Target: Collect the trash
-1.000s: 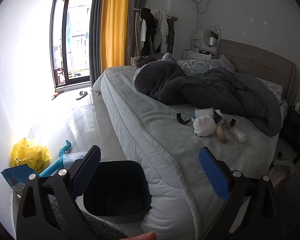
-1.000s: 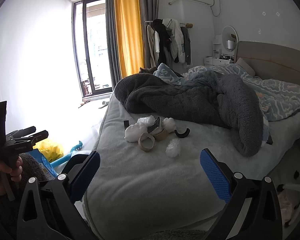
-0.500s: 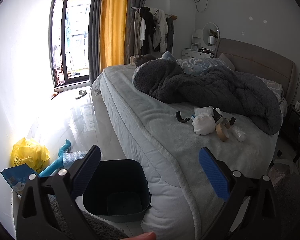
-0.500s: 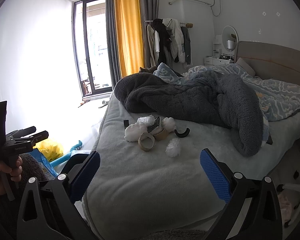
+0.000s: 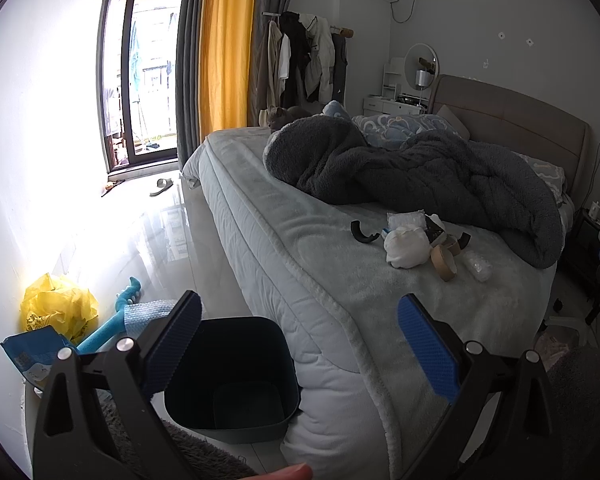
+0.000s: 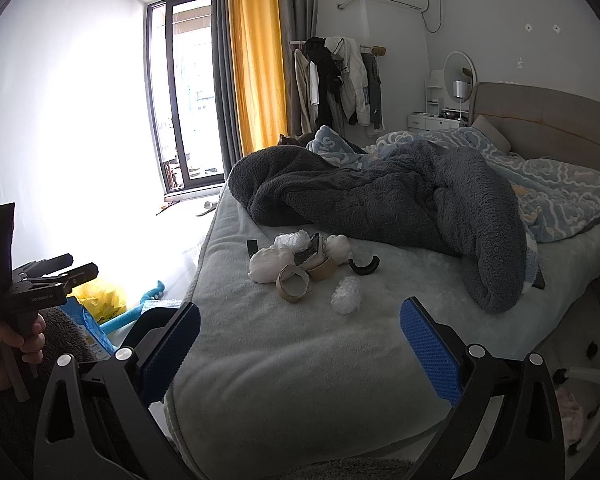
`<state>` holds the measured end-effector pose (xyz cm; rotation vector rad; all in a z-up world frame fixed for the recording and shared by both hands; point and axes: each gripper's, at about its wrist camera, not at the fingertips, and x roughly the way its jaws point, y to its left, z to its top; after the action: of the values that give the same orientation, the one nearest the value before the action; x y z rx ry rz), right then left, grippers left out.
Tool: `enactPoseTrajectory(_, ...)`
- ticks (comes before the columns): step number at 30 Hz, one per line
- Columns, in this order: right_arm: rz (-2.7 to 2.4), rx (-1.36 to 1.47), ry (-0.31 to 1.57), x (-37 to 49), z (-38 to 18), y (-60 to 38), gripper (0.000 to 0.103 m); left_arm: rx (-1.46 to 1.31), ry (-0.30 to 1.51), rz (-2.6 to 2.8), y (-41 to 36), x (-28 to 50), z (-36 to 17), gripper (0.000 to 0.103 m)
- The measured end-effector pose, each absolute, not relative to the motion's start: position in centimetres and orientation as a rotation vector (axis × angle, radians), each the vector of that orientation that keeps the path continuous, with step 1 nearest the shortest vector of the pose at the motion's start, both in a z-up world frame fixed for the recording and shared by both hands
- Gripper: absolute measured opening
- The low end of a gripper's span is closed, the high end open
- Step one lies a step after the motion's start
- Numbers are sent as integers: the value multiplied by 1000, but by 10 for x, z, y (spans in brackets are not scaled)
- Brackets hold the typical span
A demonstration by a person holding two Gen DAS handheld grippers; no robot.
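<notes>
A pile of trash lies on the light bed (image 6: 300, 344): white crumpled wads (image 6: 270, 264), cardboard tape rolls (image 6: 294, 283), a clear plastic wad (image 6: 346, 300) and a black curved piece (image 6: 364, 267). The pile also shows in the left wrist view (image 5: 406, 246). A dark bin (image 5: 230, 376) stands on the floor at the bed's foot corner. My left gripper (image 5: 300, 344) is open and empty above the bin's edge. My right gripper (image 6: 300, 350) is open and empty over the bed's near edge, short of the pile. The left gripper also shows in the right wrist view (image 6: 36, 284).
A dark grey blanket (image 6: 380, 196) is heaped behind the pile. A yellow bag (image 5: 58, 308), a blue packet (image 5: 34, 350) and a blue toy (image 5: 112, 322) lie on the floor by the left wall. A shaggy rug (image 5: 196, 454) lies under the bin.
The left wrist view has shifted slightly; the bed and trash sit a little lower and further left. The right gripper has held still. Both stay open.
</notes>
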<state>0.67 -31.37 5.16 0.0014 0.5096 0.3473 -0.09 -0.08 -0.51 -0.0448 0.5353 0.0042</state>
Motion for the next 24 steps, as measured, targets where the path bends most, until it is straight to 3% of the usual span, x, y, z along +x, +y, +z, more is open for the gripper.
enactPoseTrajectory(24, 335, -32, 551, 13, 52, -316, 101, -32, 550, -6, -7, -2, -13, 100)
